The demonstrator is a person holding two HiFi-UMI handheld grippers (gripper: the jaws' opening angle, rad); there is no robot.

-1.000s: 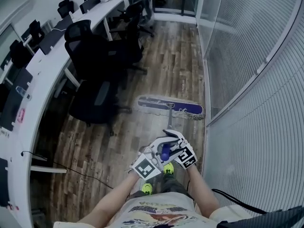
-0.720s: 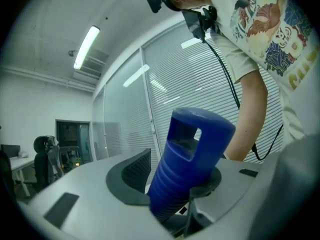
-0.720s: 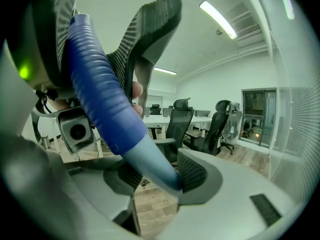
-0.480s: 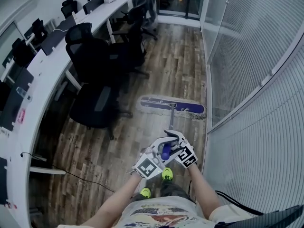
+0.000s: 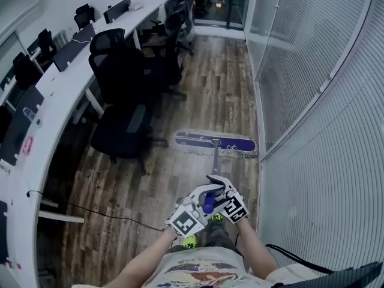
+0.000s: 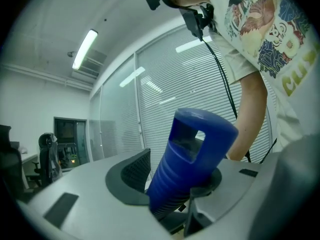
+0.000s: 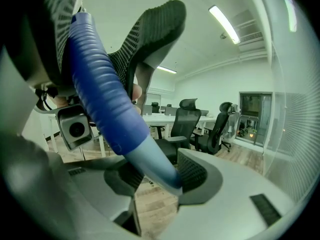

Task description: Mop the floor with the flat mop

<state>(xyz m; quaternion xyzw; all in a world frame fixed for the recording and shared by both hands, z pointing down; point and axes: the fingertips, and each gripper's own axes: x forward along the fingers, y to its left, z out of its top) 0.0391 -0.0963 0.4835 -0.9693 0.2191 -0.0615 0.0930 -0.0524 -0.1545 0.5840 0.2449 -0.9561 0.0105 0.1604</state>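
Observation:
The flat mop's blue head with its white fringe (image 5: 215,143) lies on the wooden floor ahead of me, near the glass wall. Its shaft (image 5: 213,164) runs back to my hands. Both grippers hold the ribbed blue grip (image 5: 208,201) at the top of the shaft. My left gripper (image 5: 203,197) has its jaws opening, with the grip's end (image 6: 195,149) pressed between them (image 6: 175,189). My right gripper (image 5: 217,188) has its jaws closing around the grip (image 7: 100,99), down where it meets the pale shaft (image 7: 155,164).
Black office chairs (image 5: 123,128) stand to the left of the mop along a long white desk (image 5: 54,95). A glass wall with blinds (image 5: 312,131) closes off the right. A cable (image 5: 90,212) lies on the floor at the left. My yellow-green shoe (image 5: 190,240) shows below the grippers.
The mop head has slid back toward me and lies straighter across the floor. Both grippers have moved lower in the head view with the handle.

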